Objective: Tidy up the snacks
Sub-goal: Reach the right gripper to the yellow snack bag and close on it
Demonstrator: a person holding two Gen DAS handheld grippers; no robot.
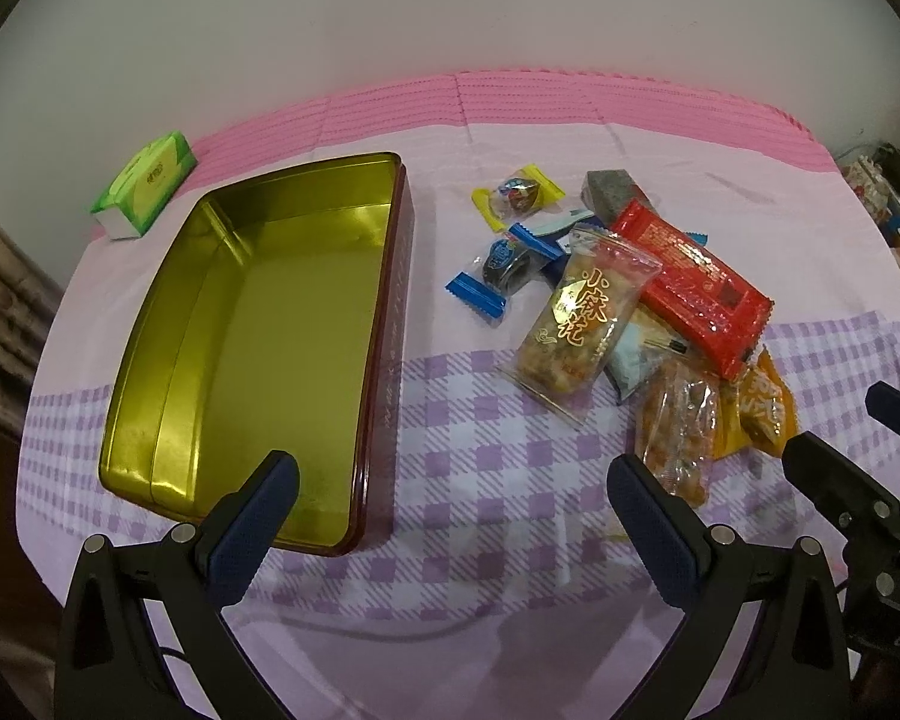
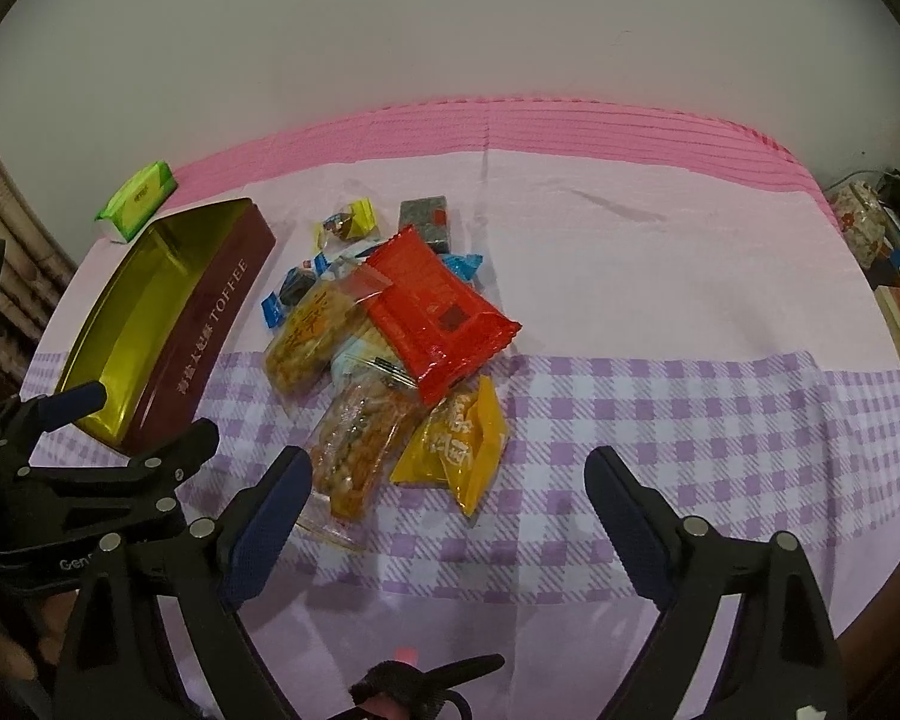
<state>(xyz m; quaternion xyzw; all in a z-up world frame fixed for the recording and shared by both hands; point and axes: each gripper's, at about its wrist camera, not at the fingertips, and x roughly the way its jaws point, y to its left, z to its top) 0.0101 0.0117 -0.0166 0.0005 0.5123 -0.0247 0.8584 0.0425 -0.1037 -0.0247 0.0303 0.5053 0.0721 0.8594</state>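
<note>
The snack pile (image 2: pixel 390 348) lies on the worktop (image 2: pixel 690 420) beside the empty tin (image 1: pixel 258 330). Right gripper (image 2: pixel 444 480) hangs spread just before the pile, holding nothing; left gripper (image 1: pixel 450 492) likewise spread.

The right claw (image 2: pixel 444 480) is seen with its jaws spread wide above the checked cloth (image 2: pixel 660 420), nothing gripped between them. Just ahead, a heap of snacks is piled: a red packet (image 2: pixel 438 318) on top, a yellow packet (image 2: pixel 462 438) and a clear peanut pack (image 2: pixel 354 450) nearest. A gold-lined toffee tin (image 2: pixel 168 324) is set open to the left, with the left claw (image 2: pixel 138 420) over its near corner.
</note>
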